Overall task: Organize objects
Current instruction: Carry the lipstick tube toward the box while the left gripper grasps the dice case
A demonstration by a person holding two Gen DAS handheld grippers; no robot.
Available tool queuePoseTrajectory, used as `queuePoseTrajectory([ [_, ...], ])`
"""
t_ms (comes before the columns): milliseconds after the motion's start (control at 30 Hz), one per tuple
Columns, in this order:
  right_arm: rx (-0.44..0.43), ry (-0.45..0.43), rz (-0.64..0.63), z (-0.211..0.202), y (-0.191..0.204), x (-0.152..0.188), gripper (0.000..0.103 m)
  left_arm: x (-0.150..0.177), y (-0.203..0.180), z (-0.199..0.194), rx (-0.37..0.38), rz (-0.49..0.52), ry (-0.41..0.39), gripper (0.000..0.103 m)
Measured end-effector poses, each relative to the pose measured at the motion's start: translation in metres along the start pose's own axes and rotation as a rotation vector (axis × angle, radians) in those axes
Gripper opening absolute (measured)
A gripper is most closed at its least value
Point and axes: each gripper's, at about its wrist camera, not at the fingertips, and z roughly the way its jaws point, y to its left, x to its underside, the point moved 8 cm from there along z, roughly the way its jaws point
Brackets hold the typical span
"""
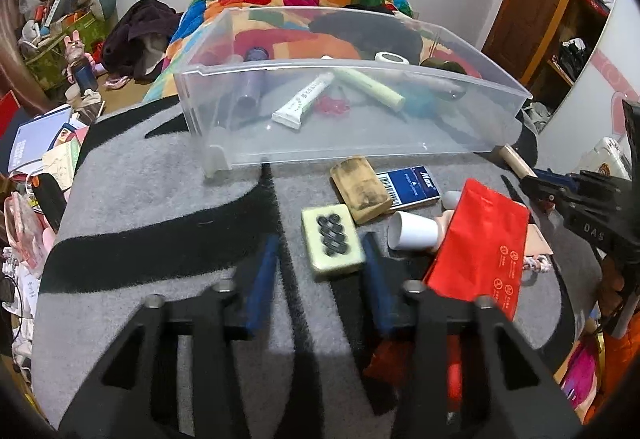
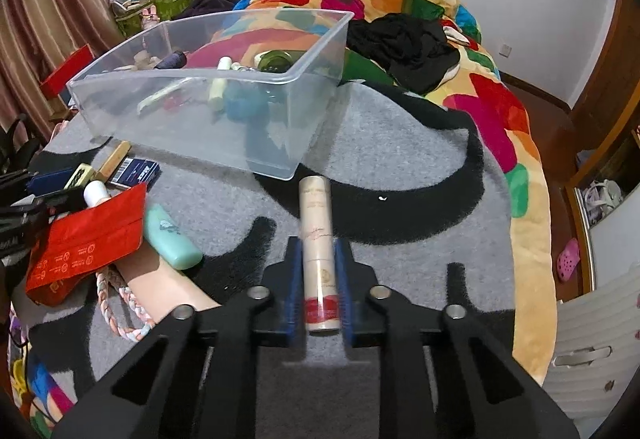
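A clear plastic bin (image 1: 400,143) (image 2: 192,135) stands on the grey and black rug and holds several items, among them a white tube (image 1: 302,101) and a pale green stick (image 1: 370,87). My left gripper (image 1: 322,251) is open, its blue pads on either side of a cream mahjong tile (image 1: 332,245) lying on the rug. My right gripper (image 2: 318,251) is shut on a beige cylindrical bottle (image 2: 318,239) with a red label, held lengthwise and pointing toward the bin's near corner.
Loose items lie by the bin: a worn sponge block (image 1: 360,189), a blue box (image 1: 408,185), a white-capped bottle (image 1: 416,231), a red pouch (image 1: 480,247) (image 2: 88,239), a mint tube (image 2: 170,239), a braided ring (image 2: 120,303). A colourful quilt (image 2: 500,111) lies behind.
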Motion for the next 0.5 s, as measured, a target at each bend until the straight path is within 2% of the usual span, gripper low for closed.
queuePoseTrajectory([
  [33, 0.002, -0.005, -0.005, -0.001, 0.002, 0.001, 0.014, 0.001, 0.001, 0.0, -0.004, -0.001, -0.001, 0.026],
  [133, -0.006, -0.017, -0.014, -0.006, 0.008, 0.006, 0.014, 0.003, -0.001, -0.003, 0.004, 0.0, -0.001, 0.024],
  [300, -0.034, -0.034, -0.009, -0.016, 0.015, 0.012, 0.014, 0.005, -0.004, -0.01, -0.015, 0.011, -0.027, 0.024],
  [500, -0.061, -0.096, -0.004, -0.042, 0.021, 0.007, 0.014, -0.001, -0.005, -0.031, -0.016, -0.001, -0.088, 0.024],
])
